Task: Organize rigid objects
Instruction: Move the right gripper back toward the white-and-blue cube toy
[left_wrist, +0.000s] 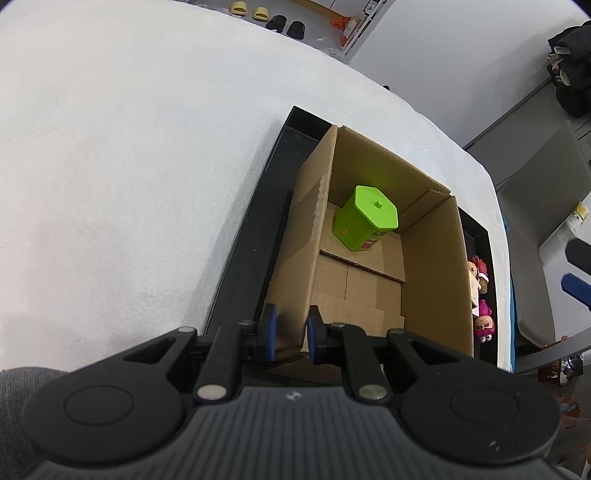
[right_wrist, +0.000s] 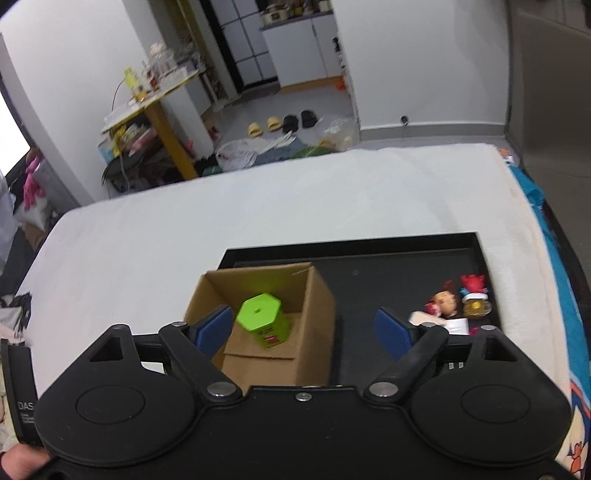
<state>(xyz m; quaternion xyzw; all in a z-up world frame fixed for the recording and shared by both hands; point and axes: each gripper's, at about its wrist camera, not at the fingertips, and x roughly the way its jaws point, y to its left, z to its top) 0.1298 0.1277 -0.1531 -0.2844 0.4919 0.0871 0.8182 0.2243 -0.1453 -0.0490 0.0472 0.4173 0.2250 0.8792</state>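
A green hexagonal tin (left_wrist: 365, 218) stands inside an open cardboard box (left_wrist: 432, 266) that rests on a black tray (left_wrist: 255, 221). My left gripper (left_wrist: 291, 334) is shut on the box's near left wall, with a blue pad on each side of it. In the right wrist view the green tin (right_wrist: 264, 319) sits in the box (right_wrist: 314, 314), tilted a little. My right gripper (right_wrist: 303, 332) is open and empty above the box's near edge. Small toy figures (right_wrist: 458, 306) lie at the tray's right side; they also show in the left wrist view (left_wrist: 480, 295).
The tray (right_wrist: 388, 280) lies on a white-covered table (right_wrist: 221, 221). The table's far and right edges drop off to the floor, where slippers, bags and a cluttered yellow table (right_wrist: 155, 107) stand. A grey cabinet (left_wrist: 535, 184) stands beyond the table on the right.
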